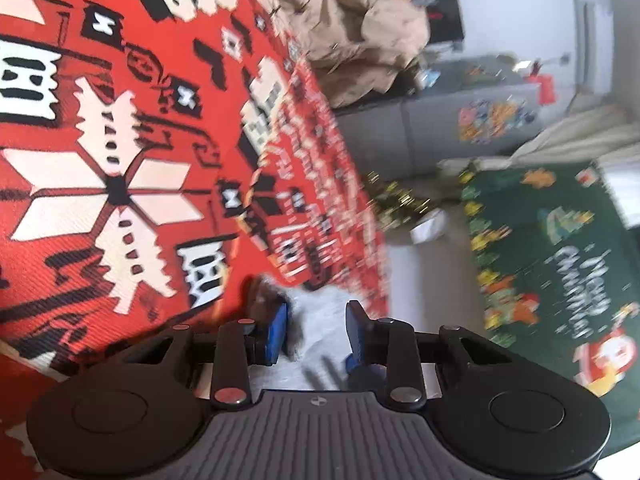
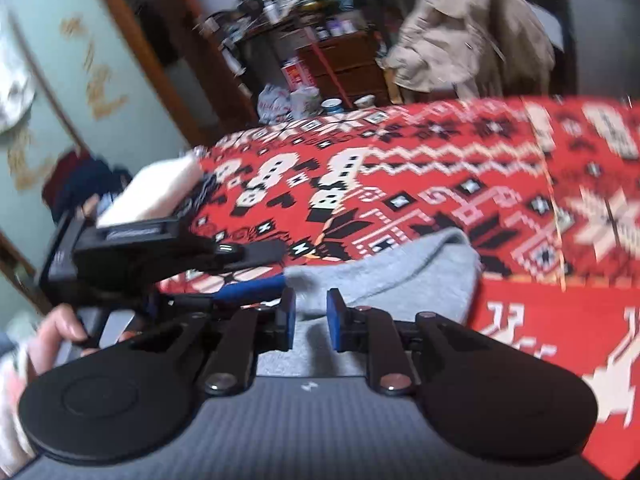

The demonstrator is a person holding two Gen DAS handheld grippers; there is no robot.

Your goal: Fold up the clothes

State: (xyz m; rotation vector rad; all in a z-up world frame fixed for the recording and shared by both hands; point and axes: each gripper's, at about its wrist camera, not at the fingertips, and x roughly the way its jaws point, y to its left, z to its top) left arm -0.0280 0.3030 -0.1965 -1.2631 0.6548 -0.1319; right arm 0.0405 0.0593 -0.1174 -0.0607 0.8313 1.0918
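A: Where's the garment rn?
B: Grey garment [image 2: 400, 276] lies on the red patterned cloth [image 2: 440, 184], just ahead of the right gripper [image 2: 311, 320], long axis running left-right.
A: Fingers?
B: Right ones partly apart, fabric between, grip not clear. Left gripper [image 1: 316, 328] also part open, pale fabric between; can't tell if pinched.
A: Nearer hand?
B: Right, I'd say.

Grippers [image 2: 311, 322]: 2, the second [image 2: 256, 286] at 9 o'clock of the first. Grey garments [image 2: 400, 276]: 1. Red patterned covers [image 2: 440, 184]: 1. Beige coats [image 2: 472, 28] at 1 o'clock: 1. Green Christmas mats [image 1: 560, 260]: 1
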